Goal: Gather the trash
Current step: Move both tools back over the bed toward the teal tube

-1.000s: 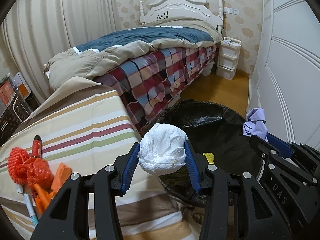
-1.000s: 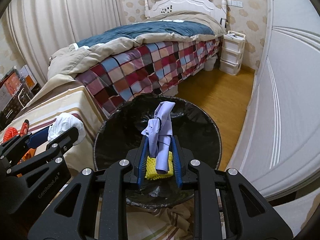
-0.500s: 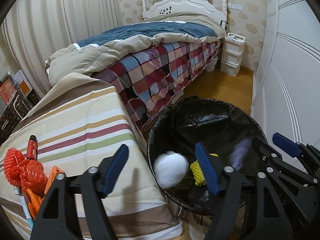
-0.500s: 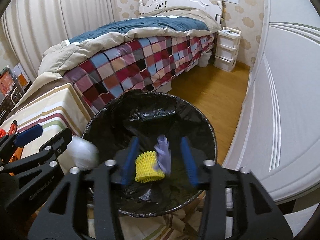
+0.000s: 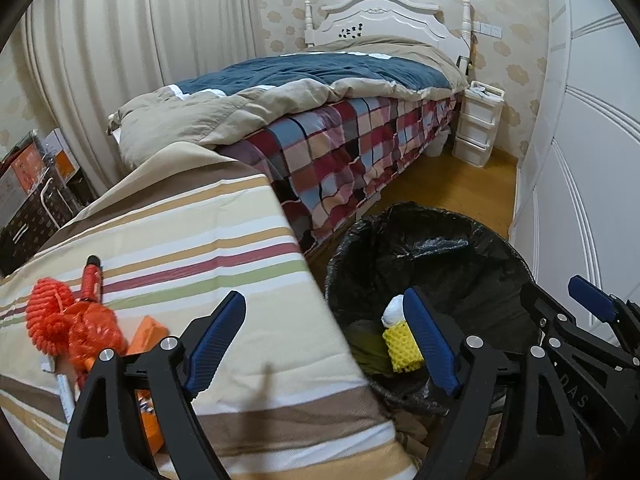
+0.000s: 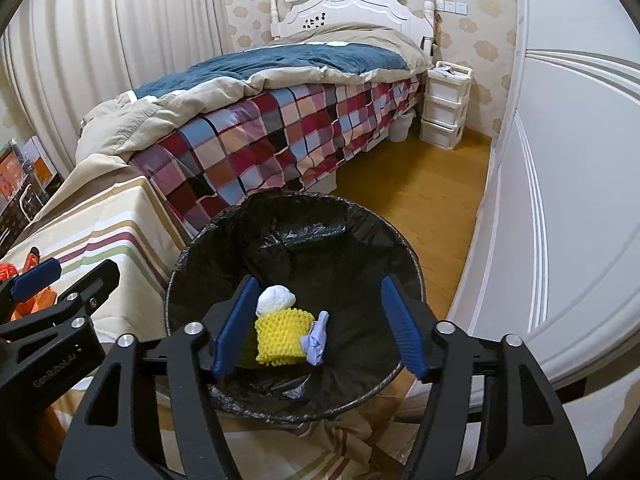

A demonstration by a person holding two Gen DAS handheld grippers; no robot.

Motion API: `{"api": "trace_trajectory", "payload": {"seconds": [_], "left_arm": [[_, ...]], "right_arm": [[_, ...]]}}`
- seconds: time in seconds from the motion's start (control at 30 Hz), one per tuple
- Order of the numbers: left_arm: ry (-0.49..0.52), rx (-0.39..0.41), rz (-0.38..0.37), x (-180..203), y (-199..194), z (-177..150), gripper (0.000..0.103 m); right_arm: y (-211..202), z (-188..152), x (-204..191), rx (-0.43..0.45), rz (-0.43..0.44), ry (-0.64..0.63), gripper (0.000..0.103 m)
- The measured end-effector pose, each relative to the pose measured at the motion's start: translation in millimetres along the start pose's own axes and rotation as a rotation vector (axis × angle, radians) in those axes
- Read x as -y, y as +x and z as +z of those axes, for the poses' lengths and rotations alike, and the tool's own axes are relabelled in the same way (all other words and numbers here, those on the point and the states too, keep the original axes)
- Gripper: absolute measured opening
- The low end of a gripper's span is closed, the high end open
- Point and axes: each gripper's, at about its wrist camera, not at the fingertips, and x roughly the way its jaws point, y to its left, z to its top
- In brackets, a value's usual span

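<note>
Trash already sits at the bottom of the black-lined bin: a white paper wad, a yellow foam net and a pale purple scrap, touching one another. Right tool hangs over the bin mouth, its jaws just been opening, spread wide with nothing between them. Left tool is likewise wide and empty, its jaws just opened, straddling the table edge and the bin rim. What remains lies on the striped table to the left of the left tool: an orange-red tangle with a red pen-like stick lying lengthwise away from the camera. Whether these are trash I cannot tell. I judge the left hand nearer. Readable writing: "DAS" on the right tool's frame, "GenRobot.AI" on the left's
</note>
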Motion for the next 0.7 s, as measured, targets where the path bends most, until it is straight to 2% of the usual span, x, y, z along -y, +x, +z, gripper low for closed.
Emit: {"api": "trace_trajectory", "payload": {"seconds": [0.37, 0.7], "left_arm": [[-0.036, 0.002, 0.048, -37, -30, -24, 0.081], [-0.116, -0.010, 0.102, -83, -54, -52, 0.081]], "right_arm": [[-26, -15, -28, 0.007, 0.056, -0.017, 0.072], [-44, -38, -65, -0.018, 0.125, -0.061, 0.073]]}}
